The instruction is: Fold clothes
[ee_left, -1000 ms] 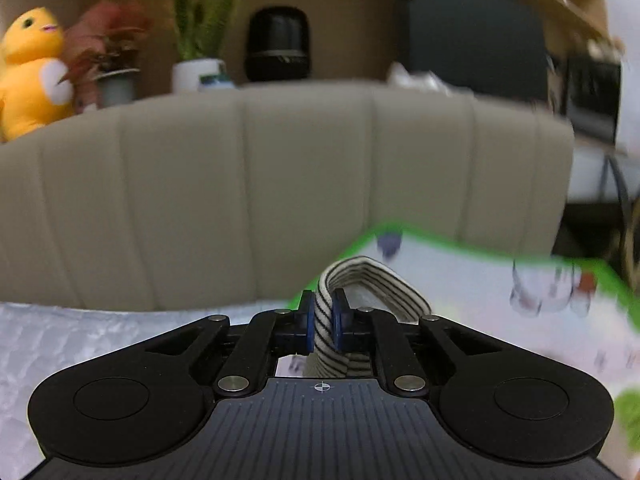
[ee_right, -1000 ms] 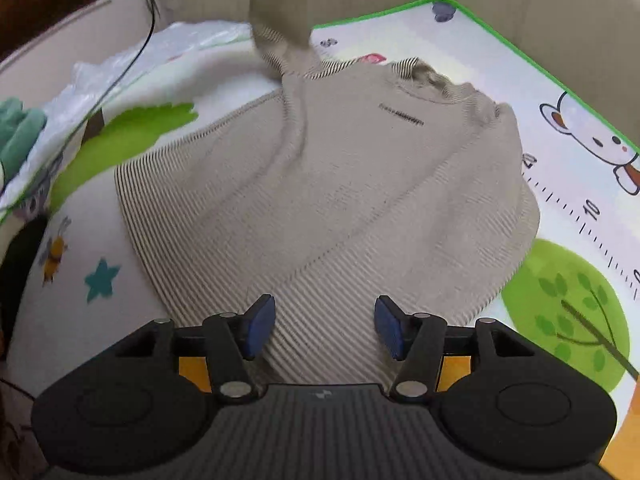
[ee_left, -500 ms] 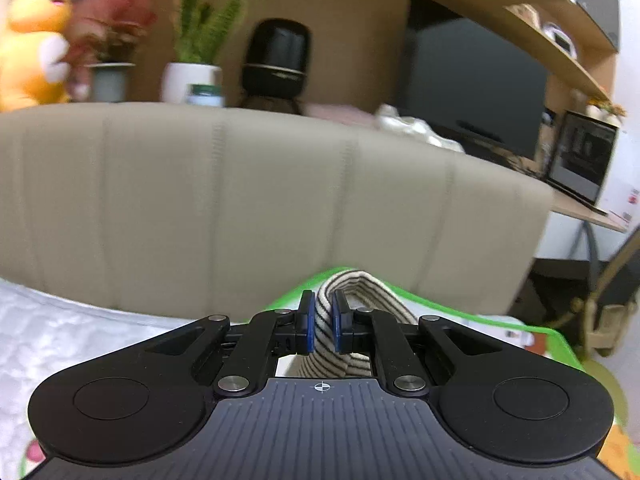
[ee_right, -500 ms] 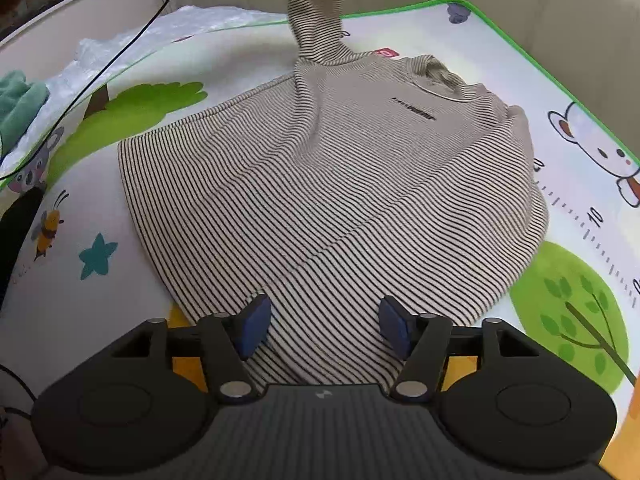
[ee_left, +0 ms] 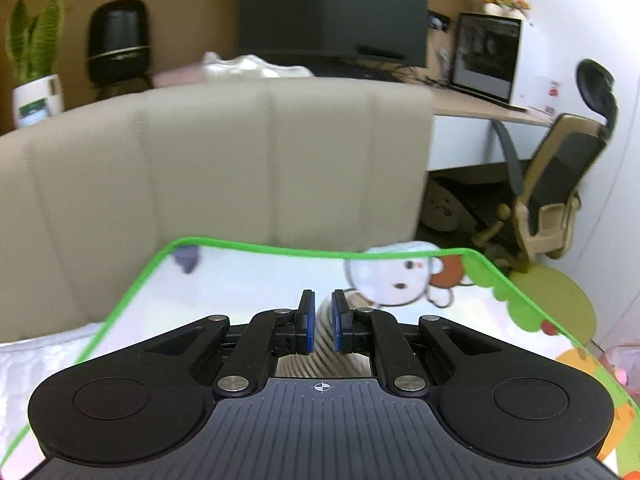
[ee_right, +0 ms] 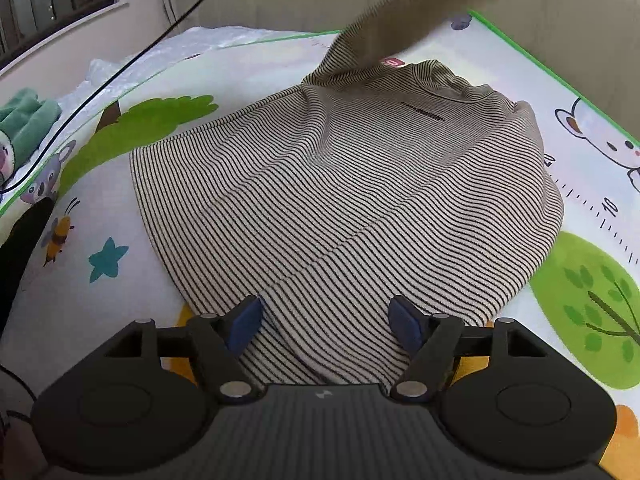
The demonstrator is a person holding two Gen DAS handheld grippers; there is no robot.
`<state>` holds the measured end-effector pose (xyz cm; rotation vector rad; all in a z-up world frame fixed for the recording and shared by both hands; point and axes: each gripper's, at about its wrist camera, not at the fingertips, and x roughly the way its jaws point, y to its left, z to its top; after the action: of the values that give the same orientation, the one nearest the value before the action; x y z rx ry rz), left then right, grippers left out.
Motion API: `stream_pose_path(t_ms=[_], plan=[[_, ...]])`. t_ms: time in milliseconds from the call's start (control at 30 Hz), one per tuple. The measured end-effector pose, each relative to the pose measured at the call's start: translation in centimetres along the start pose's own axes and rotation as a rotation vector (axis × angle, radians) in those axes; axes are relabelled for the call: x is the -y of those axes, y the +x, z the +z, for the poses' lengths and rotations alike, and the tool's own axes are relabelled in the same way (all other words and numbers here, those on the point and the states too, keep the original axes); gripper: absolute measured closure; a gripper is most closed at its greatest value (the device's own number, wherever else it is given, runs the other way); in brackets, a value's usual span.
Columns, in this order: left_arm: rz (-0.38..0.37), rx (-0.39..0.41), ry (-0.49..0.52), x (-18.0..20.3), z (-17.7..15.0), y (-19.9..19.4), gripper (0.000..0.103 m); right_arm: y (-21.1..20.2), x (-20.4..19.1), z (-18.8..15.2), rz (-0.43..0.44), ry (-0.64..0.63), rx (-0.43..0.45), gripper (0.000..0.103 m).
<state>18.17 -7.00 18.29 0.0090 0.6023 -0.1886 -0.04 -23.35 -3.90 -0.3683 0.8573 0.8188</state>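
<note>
A beige shirt with thin black stripes [ee_right: 348,200] lies spread on a colourful play mat [ee_right: 592,280]. Its left sleeve [ee_right: 400,12] is lifted up and across toward the top right of the right wrist view, blurred. My left gripper [ee_left: 323,322] has its jaws close together with the striped sleeve cloth [ee_left: 322,344] between them, above the mat's far corner. My right gripper [ee_right: 326,322] is open and empty, hovering over the shirt's hem.
A beige padded sofa back [ee_left: 224,168] borders the mat [ee_left: 248,280]. A green garment [ee_right: 28,128] and white plastic sheet [ee_right: 192,44] lie at the mat's left. A black cable [ee_right: 100,84] crosses there. A desk with a laptop [ee_left: 486,60] and chair [ee_left: 560,184] stand beyond.
My left gripper has swung to the right with the sleeve, which now leans toward the right over the shirt. Less cloth shows between its jaws. The right gripper has barely moved.
</note>
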Motion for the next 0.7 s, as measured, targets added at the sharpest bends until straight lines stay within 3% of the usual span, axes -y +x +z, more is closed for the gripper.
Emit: stream_pose_path(t_ms=[233,533,700], plan=[[-0.038,0.012,0.023,2.4,0.1,0.8,0.09,-0.5,0.1,-0.6,0.002,0.006,0.012,0.032],[0.049,-0.097,0.004,-0.4,-2.8,2.6,0.084,-0.6,-0.5,-0.5,-0.013,-0.02,-0.016,0.031],[0.104,-0.174,0.038,-3.0,-6.3,3.1,0.062,-1.0,-1.0,-0.4,-0.023,-0.041,-0.035,0.03]])
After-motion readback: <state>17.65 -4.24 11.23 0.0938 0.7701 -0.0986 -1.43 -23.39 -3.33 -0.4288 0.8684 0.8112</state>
